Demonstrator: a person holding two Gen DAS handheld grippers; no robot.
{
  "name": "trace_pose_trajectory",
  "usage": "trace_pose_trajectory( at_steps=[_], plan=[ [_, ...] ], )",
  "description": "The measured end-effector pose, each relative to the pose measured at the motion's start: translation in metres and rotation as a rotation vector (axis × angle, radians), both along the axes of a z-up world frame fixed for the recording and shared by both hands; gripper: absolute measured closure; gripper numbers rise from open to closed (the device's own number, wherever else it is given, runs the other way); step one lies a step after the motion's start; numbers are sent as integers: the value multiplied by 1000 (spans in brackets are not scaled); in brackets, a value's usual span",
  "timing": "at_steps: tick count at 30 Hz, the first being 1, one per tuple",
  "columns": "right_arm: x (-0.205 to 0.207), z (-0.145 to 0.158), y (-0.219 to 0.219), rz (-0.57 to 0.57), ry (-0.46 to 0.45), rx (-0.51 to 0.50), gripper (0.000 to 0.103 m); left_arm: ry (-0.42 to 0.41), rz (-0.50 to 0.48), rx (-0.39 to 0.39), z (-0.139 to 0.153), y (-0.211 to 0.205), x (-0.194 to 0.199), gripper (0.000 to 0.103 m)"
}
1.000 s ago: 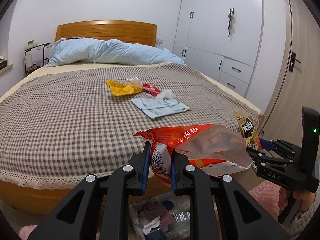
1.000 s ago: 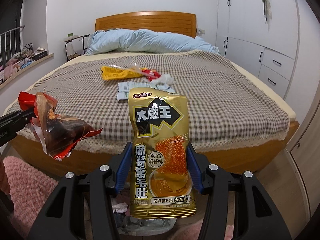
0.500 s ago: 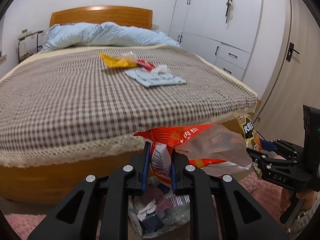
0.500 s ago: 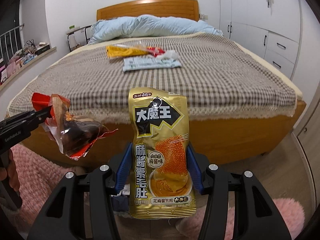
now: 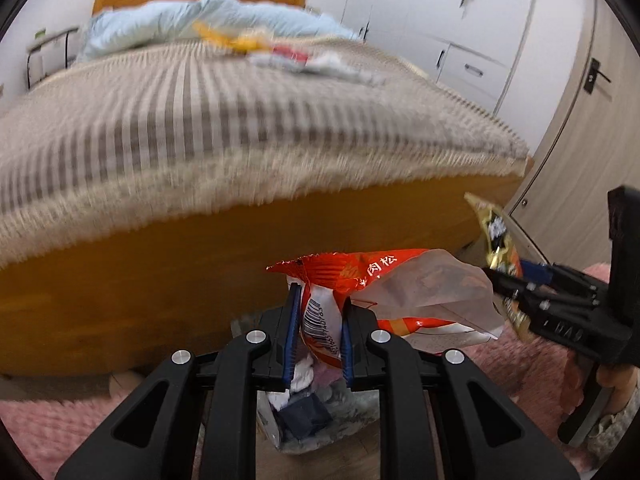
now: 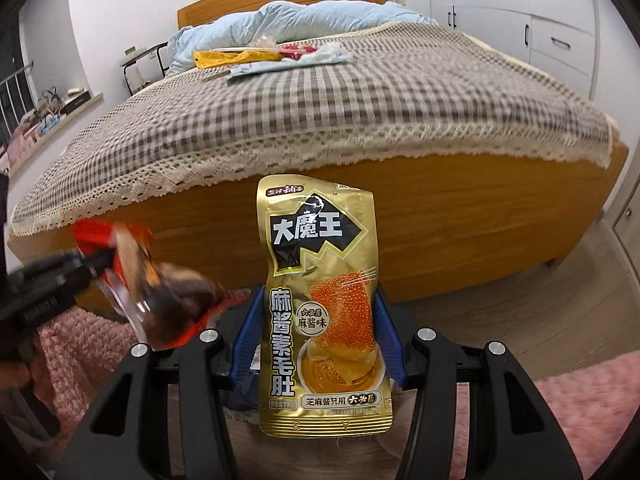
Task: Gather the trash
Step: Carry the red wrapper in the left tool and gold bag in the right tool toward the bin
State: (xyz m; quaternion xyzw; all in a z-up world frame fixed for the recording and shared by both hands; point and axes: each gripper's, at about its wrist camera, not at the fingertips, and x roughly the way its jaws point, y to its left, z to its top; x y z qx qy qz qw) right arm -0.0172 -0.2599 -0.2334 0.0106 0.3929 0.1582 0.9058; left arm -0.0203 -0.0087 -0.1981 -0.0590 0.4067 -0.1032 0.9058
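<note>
Bin bag [image 5: 320, 436]: cloth scraps | left gripper [image 5: 319, 332] clamps red wrapper [image 5: 360, 276] | right gripper [image 6: 318, 332] clamps gold pouch [image 6: 324, 300]

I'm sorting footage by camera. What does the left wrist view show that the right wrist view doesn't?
Only the left wrist view: a trash bag below the left gripper, and the red wrapper's barcode.
Only the right wrist view: the gold pouch's full front and a cluttered shelf.
Both: the bed, both grippers, the red wrapper, remaining litter.

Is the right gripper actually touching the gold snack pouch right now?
Touching. The right wrist view shows the right gripper with both blue pads pressed against the side edges of the gold snack pouch, which stands upright between them.
</note>
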Motion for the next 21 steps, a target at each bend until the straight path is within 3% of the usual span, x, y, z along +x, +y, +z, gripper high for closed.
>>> trace_pose_trajectory(
  at_steps=[11, 14, 21],
  plan=[
    [21, -49, 17, 28, 125, -92, 52, 229, 51, 15, -83, 16, 35, 88],
    [25, -53, 17, 27, 137, -106, 52, 256, 54, 43, -95, 12, 44, 88],
    [32, -73, 26, 55, 159, -196, 52, 305, 61, 18, -114, 10, 56, 88]
  ],
)
